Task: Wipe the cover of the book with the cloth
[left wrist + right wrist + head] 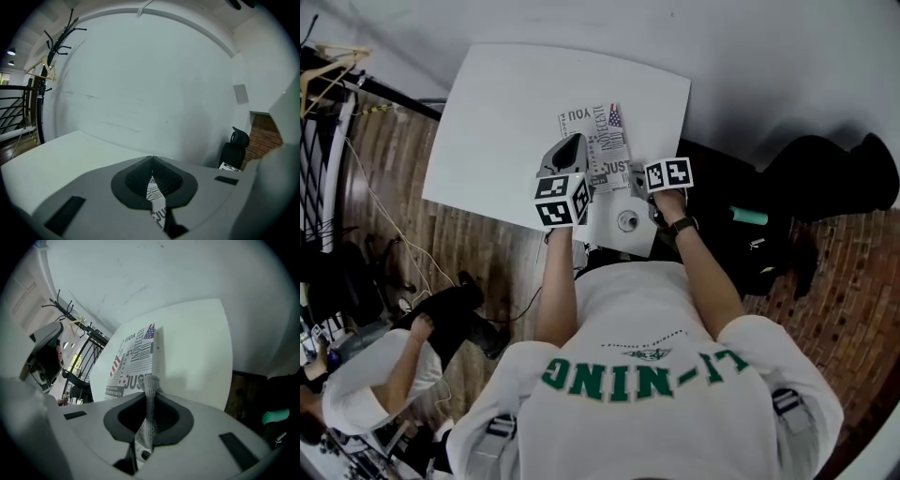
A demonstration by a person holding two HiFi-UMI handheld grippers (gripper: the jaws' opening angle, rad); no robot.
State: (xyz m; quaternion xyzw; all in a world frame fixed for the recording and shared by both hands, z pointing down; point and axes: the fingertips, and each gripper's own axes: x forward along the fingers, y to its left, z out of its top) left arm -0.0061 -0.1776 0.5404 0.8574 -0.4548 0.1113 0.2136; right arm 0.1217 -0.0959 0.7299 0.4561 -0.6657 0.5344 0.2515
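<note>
The book [598,141], its cover printed with bold letters and a flag, lies flat on the white table [506,112]. My left gripper [577,141] hovers over the book's near left part, jaws shut on nothing. In the left gripper view a strip of the book [156,201] shows through the slit under the gripper [151,159]. My right gripper [639,178] is at the book's near right corner, shut on a grey knitted cloth [149,413]. In the right gripper view the gripper [151,380] has the book [133,357] just ahead. The pale cloth [619,220] hangs at the table's near edge.
The table's near edge is right under my hands. A black chair and bags [825,178] with a teal object [748,217] stand on the right. A person [375,375] crouches at lower left on the wooden floor, with cables nearby. A coat rack [58,40] stands by the wall.
</note>
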